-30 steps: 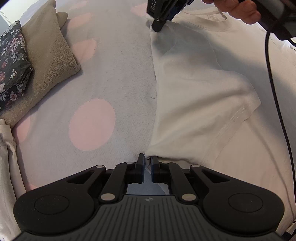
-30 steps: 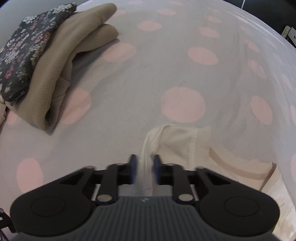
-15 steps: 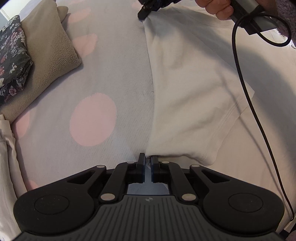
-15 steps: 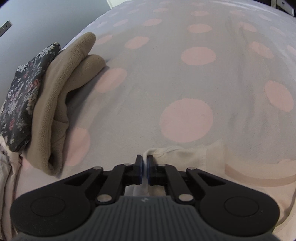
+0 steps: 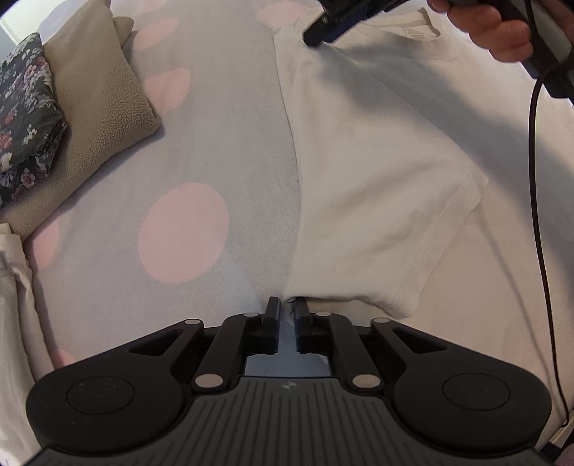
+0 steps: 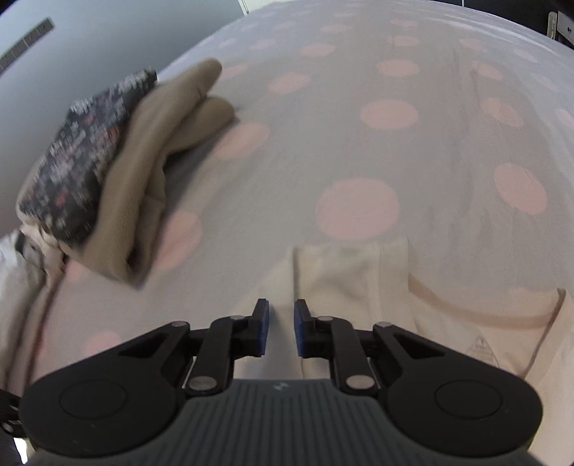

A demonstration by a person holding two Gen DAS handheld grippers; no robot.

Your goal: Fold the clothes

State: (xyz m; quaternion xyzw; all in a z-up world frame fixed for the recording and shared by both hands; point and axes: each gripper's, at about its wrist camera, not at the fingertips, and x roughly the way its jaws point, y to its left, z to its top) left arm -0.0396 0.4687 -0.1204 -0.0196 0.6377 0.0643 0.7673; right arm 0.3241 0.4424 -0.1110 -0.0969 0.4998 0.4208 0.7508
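A cream T-shirt (image 5: pixel 376 172) lies flat on the bed, one side folded in so its short sleeve (image 5: pixel 441 229) lies across the body. My left gripper (image 5: pixel 285 308) sits at the shirt's near folded corner with its jaws slightly apart, nothing clamped. My right gripper (image 6: pixel 281 310) is open just above the shirt's shoulder (image 6: pixel 344 272), beside the neckline (image 6: pixel 480 312); it also shows in the left wrist view (image 5: pixel 323 30) above the far corner.
The bed cover (image 5: pixel 183 229) is grey with pink dots. A folded tan fleece (image 5: pixel 97 104) with a dark floral garment (image 5: pixel 21 118) on it lies at the left. A pale garment (image 5: pixel 14 315) sits at the near left. A black cable (image 5: pixel 538 222) hangs at right.
Both grippers have opened and let go of the shirt's folded edge. The right gripper has lifted a little off the shoulder; the shirt lies still.
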